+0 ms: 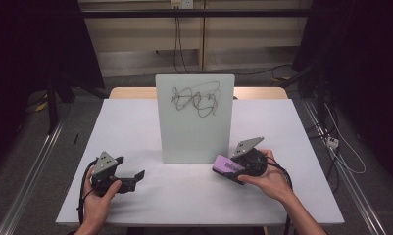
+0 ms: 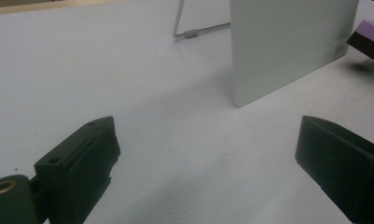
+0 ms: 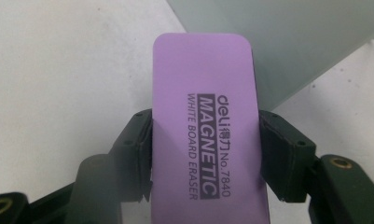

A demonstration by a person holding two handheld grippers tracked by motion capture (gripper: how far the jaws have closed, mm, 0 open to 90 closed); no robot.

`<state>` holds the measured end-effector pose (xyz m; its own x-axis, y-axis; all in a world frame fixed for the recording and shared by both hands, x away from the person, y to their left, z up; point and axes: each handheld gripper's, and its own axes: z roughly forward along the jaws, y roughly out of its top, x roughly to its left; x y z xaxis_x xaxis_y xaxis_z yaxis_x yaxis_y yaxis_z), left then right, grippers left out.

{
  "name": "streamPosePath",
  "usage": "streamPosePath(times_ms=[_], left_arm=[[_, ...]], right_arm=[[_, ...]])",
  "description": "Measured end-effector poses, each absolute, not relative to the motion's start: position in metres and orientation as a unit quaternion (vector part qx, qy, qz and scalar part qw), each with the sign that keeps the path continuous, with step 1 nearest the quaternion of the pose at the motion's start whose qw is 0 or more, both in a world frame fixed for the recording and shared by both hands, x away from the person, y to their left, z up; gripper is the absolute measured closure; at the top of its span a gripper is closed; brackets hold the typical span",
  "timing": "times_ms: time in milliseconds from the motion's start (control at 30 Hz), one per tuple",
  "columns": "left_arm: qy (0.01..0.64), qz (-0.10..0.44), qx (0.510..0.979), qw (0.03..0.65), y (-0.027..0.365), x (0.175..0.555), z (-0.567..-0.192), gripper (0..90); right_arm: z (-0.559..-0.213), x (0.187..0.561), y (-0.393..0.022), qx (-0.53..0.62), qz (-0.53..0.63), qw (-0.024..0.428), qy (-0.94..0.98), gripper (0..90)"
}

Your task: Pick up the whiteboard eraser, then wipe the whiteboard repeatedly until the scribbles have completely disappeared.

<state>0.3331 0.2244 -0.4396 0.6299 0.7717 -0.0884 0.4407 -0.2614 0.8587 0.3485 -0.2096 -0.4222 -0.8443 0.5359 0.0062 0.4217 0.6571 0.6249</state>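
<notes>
Purple eraser [image 3: 205, 135]: clamped across its width in the right gripper [image 1: 235, 165], low over the table [image 1: 135, 122], just beside the whiteboard's lower right corner.
Whiteboard [image 1: 194, 132]: upright on a wire stand, black scribble [image 1: 196, 100] high on its face.
Left gripper [image 2: 208, 163]: jaws spread wide, nothing between them, resting near the table's front left.
Risk 1: board is only propped; a hard wipe likely tips or slides it back. Left gripper is not bracing it.
Risk 2: grip sits near the eraser's rear half; wipe pressure could pivot it out of the pads.
Risk 3: scribble sits high, so the felt face may meet the board at an angle and smear.
</notes>
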Motion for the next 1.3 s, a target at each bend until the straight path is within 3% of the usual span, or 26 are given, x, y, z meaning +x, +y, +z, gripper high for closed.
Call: streamPosePath(times_ms=[667, 933, 1300], left_arm=[[0.384, 0.170, 0.781, 0.462, 0.221, 0.336, -0.441, 5.7], [0.375, 0.170, 0.788, 0.457, 0.216, 0.334, -0.442, 5.7], [0.376, 0.159, 0.792, 0.454, 0.216, 0.340, -0.445, 5.7]], right_arm=[[-0.410, 0.344, -0.215, 0.280, 0.375, 0.139, 0.873, 41.5], [-0.404, 0.343, -0.214, 0.276, 0.385, 0.139, 0.870, 41.4], [-0.376, 0.352, -0.207, 0.267, 0.419, 0.165, 0.852, 41.5]])
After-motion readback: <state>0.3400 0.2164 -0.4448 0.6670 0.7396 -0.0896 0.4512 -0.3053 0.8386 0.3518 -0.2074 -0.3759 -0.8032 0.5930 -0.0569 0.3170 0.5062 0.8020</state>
